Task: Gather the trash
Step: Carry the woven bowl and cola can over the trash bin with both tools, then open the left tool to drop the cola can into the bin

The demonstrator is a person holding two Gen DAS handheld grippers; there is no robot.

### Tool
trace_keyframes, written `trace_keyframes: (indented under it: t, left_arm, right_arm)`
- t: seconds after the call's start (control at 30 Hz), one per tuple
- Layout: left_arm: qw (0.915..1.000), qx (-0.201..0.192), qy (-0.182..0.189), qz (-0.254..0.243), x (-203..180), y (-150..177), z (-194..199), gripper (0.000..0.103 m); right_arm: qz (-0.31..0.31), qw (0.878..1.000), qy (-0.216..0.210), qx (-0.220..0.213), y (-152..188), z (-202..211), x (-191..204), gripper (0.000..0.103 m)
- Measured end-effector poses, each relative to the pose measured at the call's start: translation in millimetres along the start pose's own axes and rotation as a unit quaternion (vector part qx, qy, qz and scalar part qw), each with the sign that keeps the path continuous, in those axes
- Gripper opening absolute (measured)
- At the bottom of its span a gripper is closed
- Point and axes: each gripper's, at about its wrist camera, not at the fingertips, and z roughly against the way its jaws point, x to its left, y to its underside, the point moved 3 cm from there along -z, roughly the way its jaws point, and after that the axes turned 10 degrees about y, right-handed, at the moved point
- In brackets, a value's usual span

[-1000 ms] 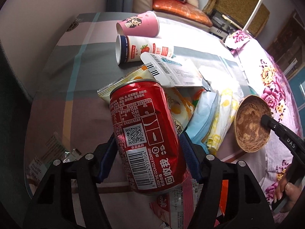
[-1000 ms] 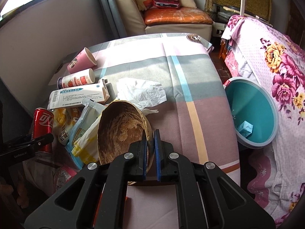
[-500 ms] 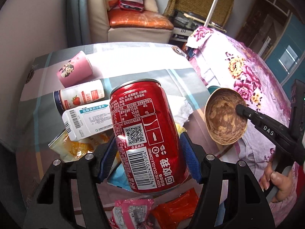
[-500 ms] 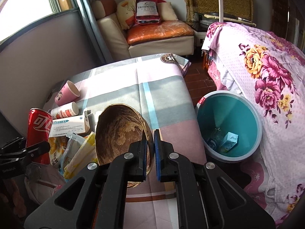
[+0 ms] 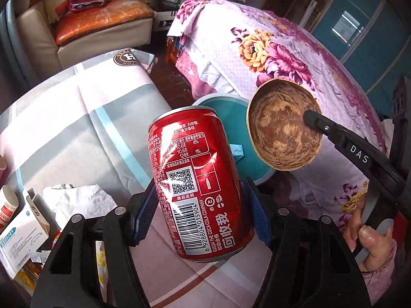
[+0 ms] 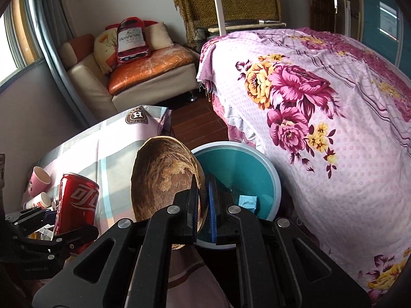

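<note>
Gleaming in the window light, the red cola can sits clamped between the blue pads of the left gripper, its sides pressed by both jaws, tilted a little with its silver top rim leaning away and its printed panel facing the camera: white nutrition table, QR code, barcode and a line of white Chinese characters running sideways. Its surface looks smooth and undented where it shows. From the right wrist view the same can shows its big white script logo and hangs above the near edge of the table, which wears a pink, grey and pale blue plaid cloth. The right gripper has its jaws pinched tight on the rim of a brown bowl-shaped shell, hollow, its inside streaked in tan and dark brown with a thin pale edge. That shell is held up over the floor beside the flowered purple bedspread, with the round teal bin just below and behind it; a small light blue carton lies inside the bin. Left on the table are a crumpled white tissue, a white medicine box and a pink paper cup.
</note>
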Motion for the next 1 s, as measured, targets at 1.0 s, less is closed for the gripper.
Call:
trace_keyframes:
  t: [1.0]
  left_arm:
    - [0.9981,0.055,-0.016,0.021,15.8,-33.1,-84.4,0.085]
  right_arm:
    - [-0.027,0.996,0.044,0.074,11.0,-87.9,-33.3,0.007]
